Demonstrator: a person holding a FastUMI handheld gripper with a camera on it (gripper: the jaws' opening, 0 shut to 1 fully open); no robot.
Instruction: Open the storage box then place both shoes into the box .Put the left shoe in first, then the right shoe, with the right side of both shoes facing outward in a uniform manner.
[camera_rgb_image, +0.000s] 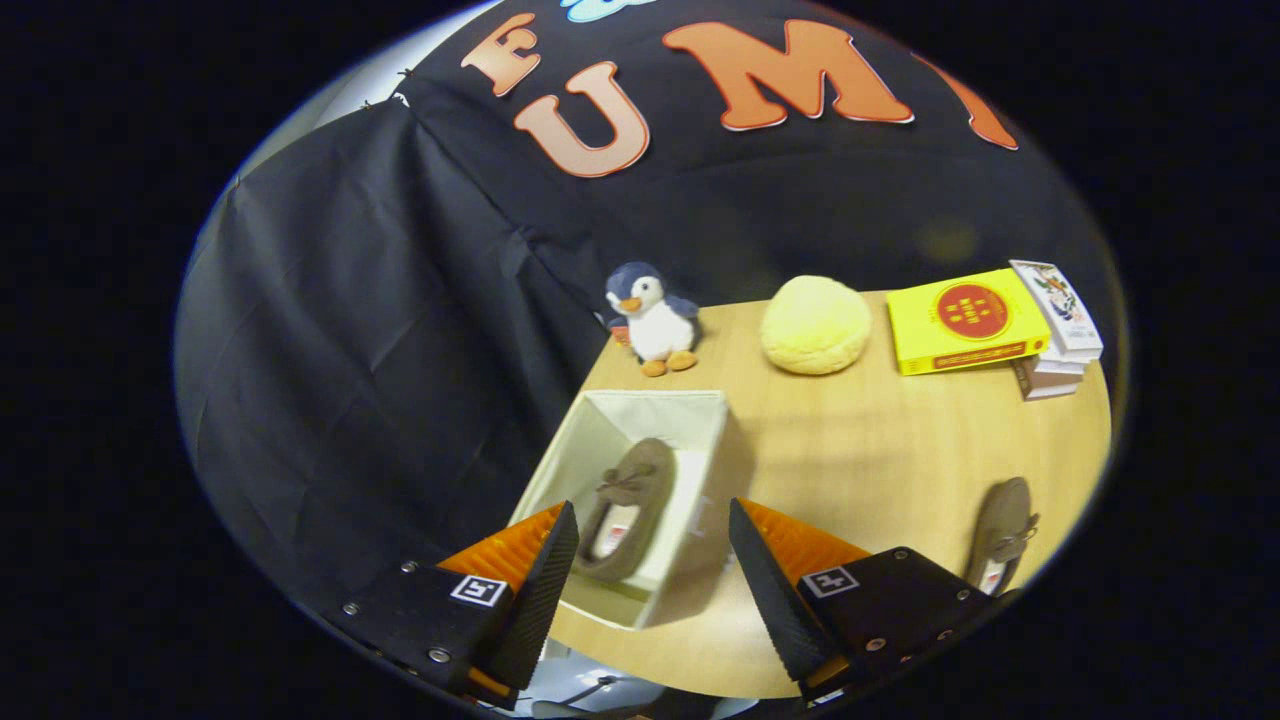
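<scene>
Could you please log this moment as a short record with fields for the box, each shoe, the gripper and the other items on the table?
box: open storage box at the table's near corner
shoe in box: brown shoe lying inside, between the jaws in view
shoe outside: second brown shoe on the table, beyond the right jaw
gripper: gripper open, holding nothing, above the box
other items: penguin toy, yellow plush ball, stacked books along the far side
</scene>
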